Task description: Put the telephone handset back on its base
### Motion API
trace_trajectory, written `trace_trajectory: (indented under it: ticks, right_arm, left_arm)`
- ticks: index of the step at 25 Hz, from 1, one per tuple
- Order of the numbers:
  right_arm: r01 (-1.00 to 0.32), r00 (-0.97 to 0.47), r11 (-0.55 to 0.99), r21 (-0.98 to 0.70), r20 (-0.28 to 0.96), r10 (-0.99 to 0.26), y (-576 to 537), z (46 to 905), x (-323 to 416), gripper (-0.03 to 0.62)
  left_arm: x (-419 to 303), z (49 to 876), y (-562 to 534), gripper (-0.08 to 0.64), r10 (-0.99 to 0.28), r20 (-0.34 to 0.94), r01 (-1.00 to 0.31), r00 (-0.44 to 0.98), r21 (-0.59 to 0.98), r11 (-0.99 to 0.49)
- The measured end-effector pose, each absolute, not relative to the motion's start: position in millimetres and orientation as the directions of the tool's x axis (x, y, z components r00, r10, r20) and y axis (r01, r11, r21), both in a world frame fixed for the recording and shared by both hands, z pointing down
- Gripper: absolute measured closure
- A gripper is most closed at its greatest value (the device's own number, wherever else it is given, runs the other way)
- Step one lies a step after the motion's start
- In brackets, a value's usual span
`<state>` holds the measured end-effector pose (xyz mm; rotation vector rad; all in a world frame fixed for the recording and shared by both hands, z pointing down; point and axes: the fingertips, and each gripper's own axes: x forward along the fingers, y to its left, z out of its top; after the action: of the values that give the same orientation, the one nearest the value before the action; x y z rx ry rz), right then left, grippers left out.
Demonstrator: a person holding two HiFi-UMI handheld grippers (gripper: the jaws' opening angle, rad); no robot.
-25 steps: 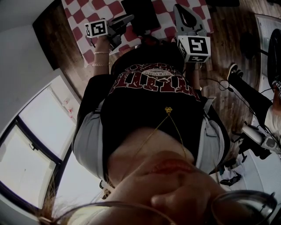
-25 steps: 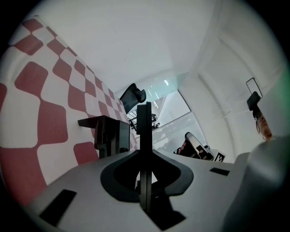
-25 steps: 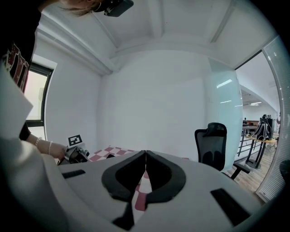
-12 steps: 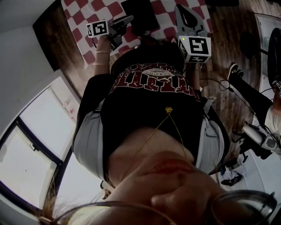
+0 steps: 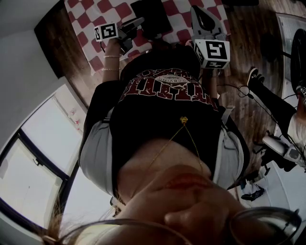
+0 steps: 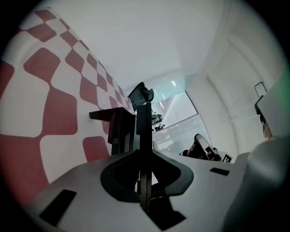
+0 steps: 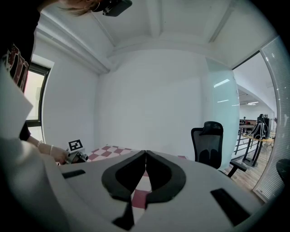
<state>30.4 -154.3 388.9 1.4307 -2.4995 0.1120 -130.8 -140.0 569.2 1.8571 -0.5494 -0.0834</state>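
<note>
A black flat-topped object (image 5: 151, 16), apparently the telephone, lies on the red-and-white checkered table (image 5: 98, 10) between my two grippers. I cannot tell the handset from the base. My left gripper (image 5: 135, 25) is just left of it, jaws pressed together with nothing between them. In the left gripper view the same black object (image 6: 116, 129) stands close behind the shut jaws (image 6: 144, 94). My right gripper (image 5: 202, 15) hovers at the table's right side, also shut and empty. Its own view shows the jaws (image 7: 145, 153) meeting over the checkered cloth (image 7: 107, 151).
The person's torso in a black printed shirt (image 5: 167, 110) fills the middle of the head view. A wooden floor (image 5: 248, 43) with cables lies to the right. A black office chair (image 7: 208, 144) stands beyond the table, and a railing (image 7: 253, 140) is at the far right.
Nothing has visibly changed beyond a slight shift of the head view; both grippers stay where they were, shut.
</note>
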Motion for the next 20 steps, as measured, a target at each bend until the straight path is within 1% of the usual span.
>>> trace_trajectory:
  ticks: [20]
  right_arm:
    - [-0.857,-0.472,0.509,0.08,0.277,-0.837,-157.4,390.8,30.9,0.574]
  left_arm:
    - [-132.3,588.1,-143.6,0.479,-0.408,0.242,-0.349,0.88,0.913,-0.212]
